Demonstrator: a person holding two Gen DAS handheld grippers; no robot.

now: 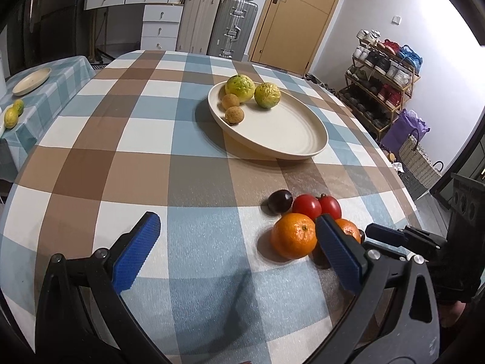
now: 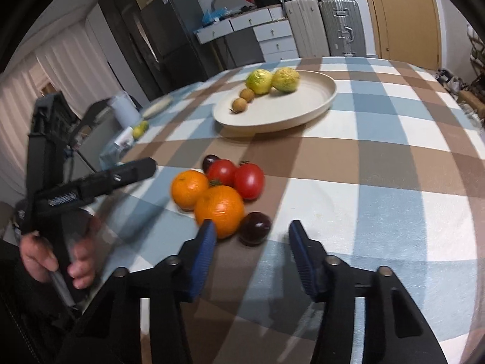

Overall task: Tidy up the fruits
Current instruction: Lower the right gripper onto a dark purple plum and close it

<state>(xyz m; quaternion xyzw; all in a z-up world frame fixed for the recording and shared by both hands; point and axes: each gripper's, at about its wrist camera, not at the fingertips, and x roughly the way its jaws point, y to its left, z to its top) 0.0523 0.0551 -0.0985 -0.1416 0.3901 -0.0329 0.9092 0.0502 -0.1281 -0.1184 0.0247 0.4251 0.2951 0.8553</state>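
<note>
A cream plate [image 1: 291, 133] [image 2: 303, 106] on the checked table holds two yellow-green fruits [image 1: 239, 88] [image 2: 259, 82] and two small brown fruits [image 1: 232, 114] [image 2: 239, 103]. Nearer lie two oranges [image 1: 292, 239] [image 2: 219, 207], two red tomatoes [image 1: 307, 206] [image 2: 249, 180] and two dark plums [image 1: 279, 201] [image 2: 255, 227]. My left gripper [image 1: 239, 248] is open and empty, its right finger beside the near orange. My right gripper [image 2: 253, 251] is open and empty, just short of a plum and an orange.
A side table at the left carries another plate [image 1: 31, 81] and two small yellow fruits [image 1: 13, 113]. Suitcases [image 1: 232, 27], drawers and a door stand behind the table. A shoe rack [image 1: 382, 75] and bags stand at the right.
</note>
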